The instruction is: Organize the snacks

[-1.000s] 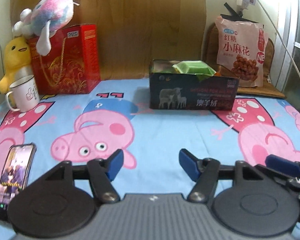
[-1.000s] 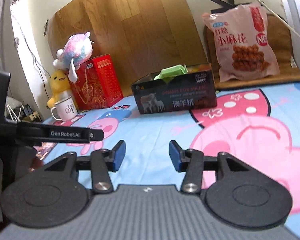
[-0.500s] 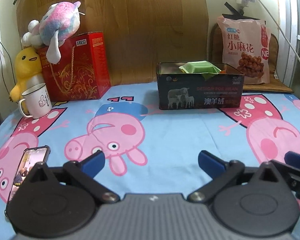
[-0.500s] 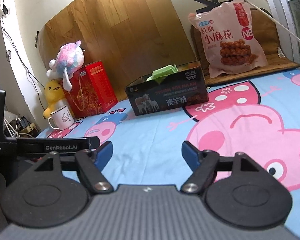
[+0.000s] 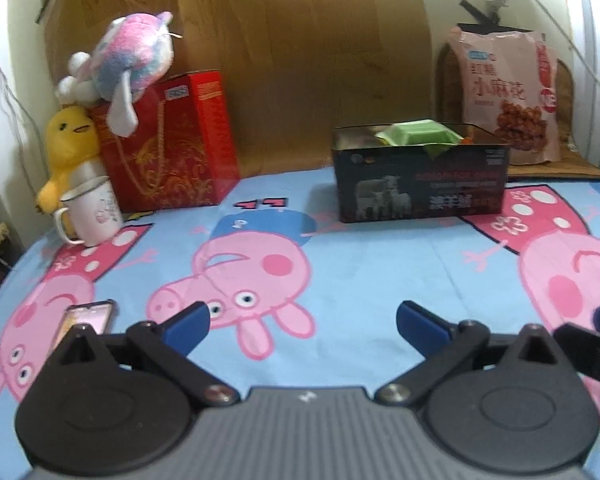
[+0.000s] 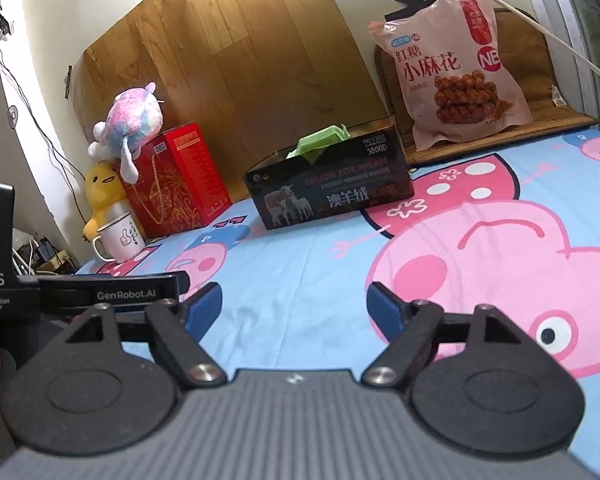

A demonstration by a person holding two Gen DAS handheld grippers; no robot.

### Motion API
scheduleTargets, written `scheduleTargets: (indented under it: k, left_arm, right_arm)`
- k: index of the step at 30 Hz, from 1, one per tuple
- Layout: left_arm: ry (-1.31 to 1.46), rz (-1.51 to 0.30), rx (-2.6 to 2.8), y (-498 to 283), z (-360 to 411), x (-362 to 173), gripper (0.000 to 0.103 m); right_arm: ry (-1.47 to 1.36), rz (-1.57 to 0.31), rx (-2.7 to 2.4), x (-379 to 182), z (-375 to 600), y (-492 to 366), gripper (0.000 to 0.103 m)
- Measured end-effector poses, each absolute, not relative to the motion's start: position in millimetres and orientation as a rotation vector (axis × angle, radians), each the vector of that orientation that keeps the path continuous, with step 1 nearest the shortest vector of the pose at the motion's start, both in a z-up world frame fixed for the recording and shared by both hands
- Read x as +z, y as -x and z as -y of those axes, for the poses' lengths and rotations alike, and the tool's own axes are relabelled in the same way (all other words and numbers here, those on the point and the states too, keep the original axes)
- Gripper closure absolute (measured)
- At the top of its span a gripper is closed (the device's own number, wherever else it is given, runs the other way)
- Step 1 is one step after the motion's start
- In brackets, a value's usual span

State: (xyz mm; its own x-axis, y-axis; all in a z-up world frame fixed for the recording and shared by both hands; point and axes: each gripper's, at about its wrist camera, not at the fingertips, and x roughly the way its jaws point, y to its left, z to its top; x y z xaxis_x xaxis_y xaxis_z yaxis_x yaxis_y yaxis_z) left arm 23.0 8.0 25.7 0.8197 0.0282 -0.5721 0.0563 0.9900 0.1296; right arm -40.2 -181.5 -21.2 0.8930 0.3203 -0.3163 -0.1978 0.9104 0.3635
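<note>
Both the left gripper (image 5: 303,319) and right gripper (image 6: 295,305) have just spread their fingers wide (nothing between them), seemingly readying for the pink snack bag (image 6: 458,70).

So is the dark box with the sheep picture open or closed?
Open. The dark box has no lid on top, and a green packet sticks up out of it.

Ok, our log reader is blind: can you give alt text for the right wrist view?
The open, empty right claw hangs over a cartoon-pig sheet, facing a dark box with a green packet sticking out. Behind it a pink snack bag leans upright; at left are a red bag, plush toys and a mug.
</note>
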Motion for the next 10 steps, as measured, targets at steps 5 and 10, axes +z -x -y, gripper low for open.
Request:
scheduleTargets:
  k: [5, 10]
  left_arm:
    - [-0.086, -0.627, -0.110, -22.4, -6.5, 24.3, 0.001]
    - [-0.107, -0.625, -0.127, -23.0, 0.7, 22.8, 0.000]
  right_arm:
    - [-0.336, -0.391, 0.272, -24.4, 182.2, 38.6, 0.021]
    - [-0.342, -0.391, 0.260, -26.1, 185.6, 37.0, 0.019]
